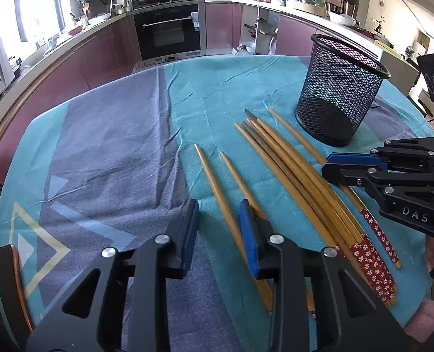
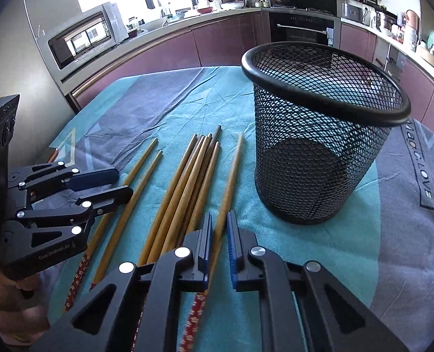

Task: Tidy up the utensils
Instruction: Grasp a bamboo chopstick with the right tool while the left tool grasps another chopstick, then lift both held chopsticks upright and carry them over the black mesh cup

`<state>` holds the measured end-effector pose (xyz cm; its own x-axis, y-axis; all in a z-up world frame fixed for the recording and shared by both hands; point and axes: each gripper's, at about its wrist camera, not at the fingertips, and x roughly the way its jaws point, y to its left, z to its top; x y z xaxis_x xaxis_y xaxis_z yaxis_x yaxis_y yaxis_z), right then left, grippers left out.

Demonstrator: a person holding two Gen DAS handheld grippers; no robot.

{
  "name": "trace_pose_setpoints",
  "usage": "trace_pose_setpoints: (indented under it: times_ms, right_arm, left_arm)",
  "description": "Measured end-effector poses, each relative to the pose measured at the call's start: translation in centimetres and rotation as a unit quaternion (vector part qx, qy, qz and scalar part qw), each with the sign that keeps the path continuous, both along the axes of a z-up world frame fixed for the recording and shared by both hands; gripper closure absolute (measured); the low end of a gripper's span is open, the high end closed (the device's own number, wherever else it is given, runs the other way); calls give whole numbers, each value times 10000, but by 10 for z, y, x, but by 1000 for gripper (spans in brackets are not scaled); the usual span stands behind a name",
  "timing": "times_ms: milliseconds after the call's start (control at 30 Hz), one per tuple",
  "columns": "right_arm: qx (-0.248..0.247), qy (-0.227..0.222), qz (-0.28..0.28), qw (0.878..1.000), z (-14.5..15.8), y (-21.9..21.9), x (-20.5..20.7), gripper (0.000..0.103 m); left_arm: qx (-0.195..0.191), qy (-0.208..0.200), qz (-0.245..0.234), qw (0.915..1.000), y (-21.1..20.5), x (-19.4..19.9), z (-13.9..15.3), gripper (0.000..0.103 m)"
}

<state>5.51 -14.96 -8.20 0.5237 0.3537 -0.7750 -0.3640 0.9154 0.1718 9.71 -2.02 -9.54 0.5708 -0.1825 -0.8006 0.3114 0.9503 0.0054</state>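
Here a dozen or so wooden chopsticks (image 1: 290,170) lie on a teal and grey cloth (image 1: 114,146) over the table, tips toward the upper part of the frame, red flowered ends toward the bottom; a black mesh cup (image 1: 338,91) stands upright and empty in the upper right of the left wrist view, just beyond the tips and apart from them. In that view the left gripper (image 1: 221,231) fills the bottom centre; its blue pads stand somewhat apart, with one chopstick (image 1: 217,190) running between them and a second passing under the right-hand pad; whether the pads press the wood cannot be told. The right gripper (image 1: 334,165) enters from the right edge, its fingers drawn together over the outermost stick (image 1: 293,129) at the bundle's right side. In the right wrist view the right gripper (image 2: 219,234) sits at bottom centre; its pads flank that single stick (image 2: 231,176) closely, with only a thin gap showing either side, and they look clamped on it. The bundle (image 2: 187,182) lies left of it, the cup (image 2: 319,135) upper right. The left gripper (image 2: 121,184) shows at the left edge over two separate sticks (image 2: 140,173); part of a hand (image 2: 17,302) shows below it; kitchen cabinets (image 2: 217,41) and an oven (image 2: 301,29) run along the top.
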Motion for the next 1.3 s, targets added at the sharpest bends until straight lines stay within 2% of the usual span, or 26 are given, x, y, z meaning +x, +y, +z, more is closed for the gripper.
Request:
trace_pose_setpoints:
  times_ms: [133,367,600,733,867,1067,1300]
  right_arm:
    - [181,67,-44,9998,1,-5,0,98]
    - [255,-48,0,9997,5,-9,-6,98]
    - [548,-497,225,9970,34,-15,-24,98]
    - [753,-805,248,9936,56,-23,-32,98]
    - [932,-1134,223,9889,78,-35,-39,98]
    - [1094,-1602,135,9809,110,-56,-47,98]
    - [1215,-2039,49,9714,143,-74,-46,98]
  left_arm:
    - [-163,63,41,9998,2,2,1,90]
    - [-308,118,124,9994,4,5,3,94]
    - [-687,47,121,9976,20,-5,16,96]
    - [-998,-110,11,9949,30,-14,40,96]
    - [-1287,-441,-101,9906,36,-25,74,96]
    - [-1698,-902,-289,9809,38,-32,123,96]
    - [-2104,-1257,-442,9685,29,-23,174,96]
